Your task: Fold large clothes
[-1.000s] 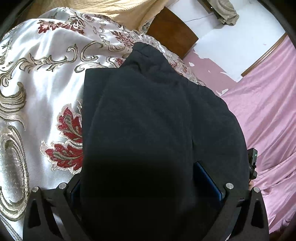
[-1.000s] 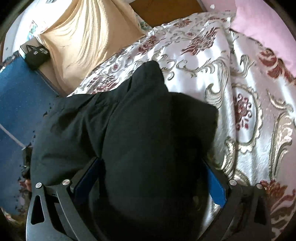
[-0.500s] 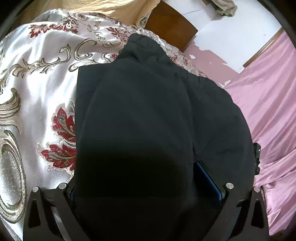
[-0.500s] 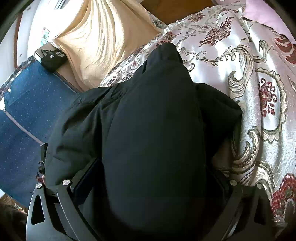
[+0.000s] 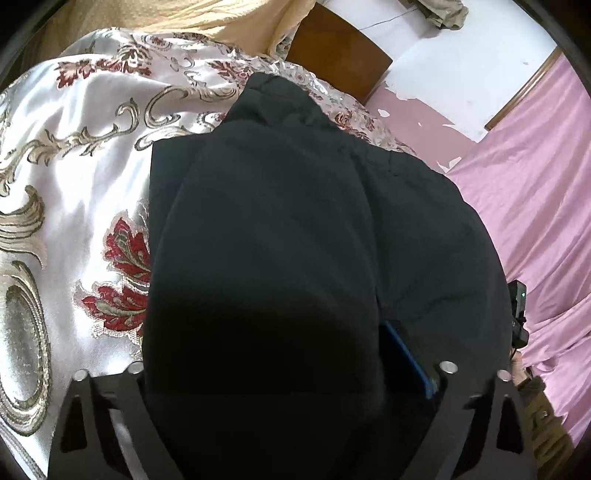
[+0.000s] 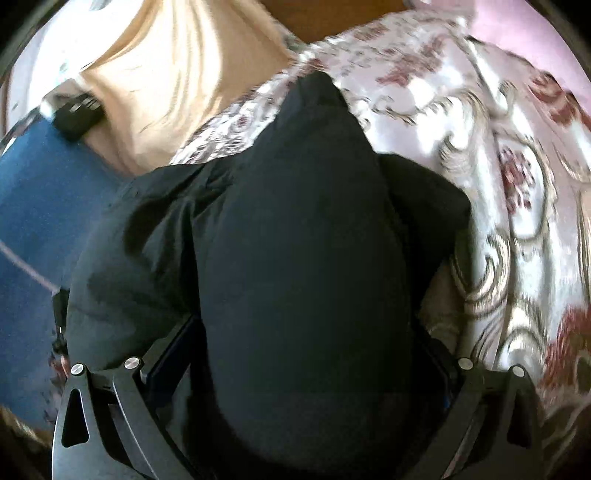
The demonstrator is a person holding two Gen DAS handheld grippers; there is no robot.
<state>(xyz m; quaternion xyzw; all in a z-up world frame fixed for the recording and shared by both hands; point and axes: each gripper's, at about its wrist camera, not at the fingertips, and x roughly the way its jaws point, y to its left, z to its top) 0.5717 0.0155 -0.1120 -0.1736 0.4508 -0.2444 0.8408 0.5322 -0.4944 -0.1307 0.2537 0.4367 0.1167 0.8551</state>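
1. Black garment (image 5: 280, 236) – large, dark, padded-looking; bulk draped betw. both grippers, far end lying on the bedspread twd. its headboard edge. Seen also from R wrist (image 6: 303, 229).
2. Left gripper (image 5: 266, 373) – both fingers spread wide w/ a thick fold of the black garment filling the gap; blue pad (image 5: 404, 354) of one finger shows at the cloth's edge. Fingertips buried in fabric, so can't tell if the jaws are actually clamping or just holding the fold loosely.
3. Right gripper (image 6: 299, 369) – same layout: fingers far apart, garment bunched betw. them, tips hidden. Grip state can't be told. View is motion-blurred.
4. Bedspread (image 5: 74, 177) – white satin, gold scrolls, red floral motifs; carries the garment. In R view (image 6: 517, 155) it runs along the garment's right side.
5. Yellow blanket (image 5: 177, 22) – at the bedspread's far edge; R view (image 6: 155, 74).
6. Wooden headboard (image 5: 336, 51) – brown, beyond the bedspread's far corner.
7. Pink sheet (image 5: 535, 192) – right of garment in L view, wrinkled.
8. Blue mat (image 6: 40, 206) – left of garment in R view.
9. Small black box (image 6: 75, 118) – at the yellow blanket's edge, next to the blue mat.
10. Wall (image 5: 461, 62) – white over pink, paint peeling.
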